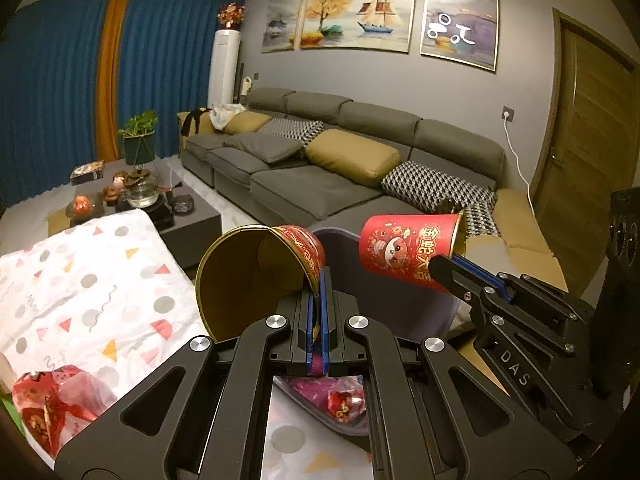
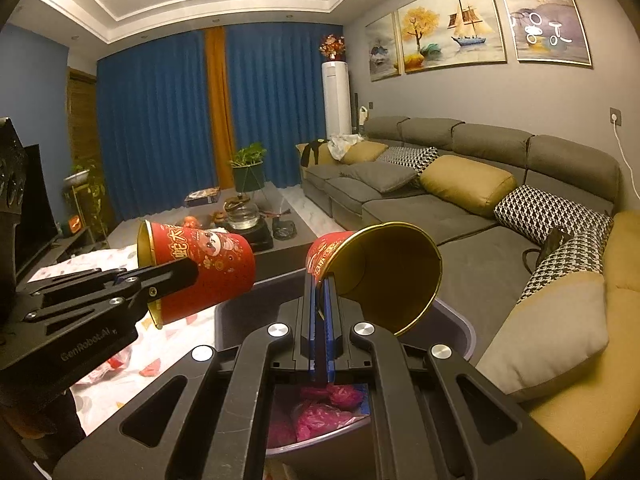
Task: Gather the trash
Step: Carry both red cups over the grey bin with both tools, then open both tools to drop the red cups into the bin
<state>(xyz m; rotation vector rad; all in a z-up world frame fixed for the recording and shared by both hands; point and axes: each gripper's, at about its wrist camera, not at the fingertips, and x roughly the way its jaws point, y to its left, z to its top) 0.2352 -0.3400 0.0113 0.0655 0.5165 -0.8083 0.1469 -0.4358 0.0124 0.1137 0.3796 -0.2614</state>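
My left gripper [image 1: 319, 280] is shut on the rim of a red paper cup [image 1: 256, 272] with a gold inside, held tilted above the grey trash bin [image 1: 424, 308]. It shows in the right wrist view [image 2: 172, 276] with that cup [image 2: 200, 268]. My right gripper [image 2: 321, 284] is shut on the rim of a second red cup [image 2: 384, 276], also over the bin [image 2: 456, 320]. It shows in the left wrist view [image 1: 444, 268] with its cup [image 1: 408, 248]. Pink and red wrappers [image 2: 320, 412] lie in the bin.
A white patterned cloth [image 1: 80, 280] covers the table at left, with a crumpled red wrapper [image 1: 52, 404] on it. A grey sofa [image 1: 328, 176] with cushions stands behind and right. A dark coffee table [image 1: 132, 200] with a glass kettle stands beyond.
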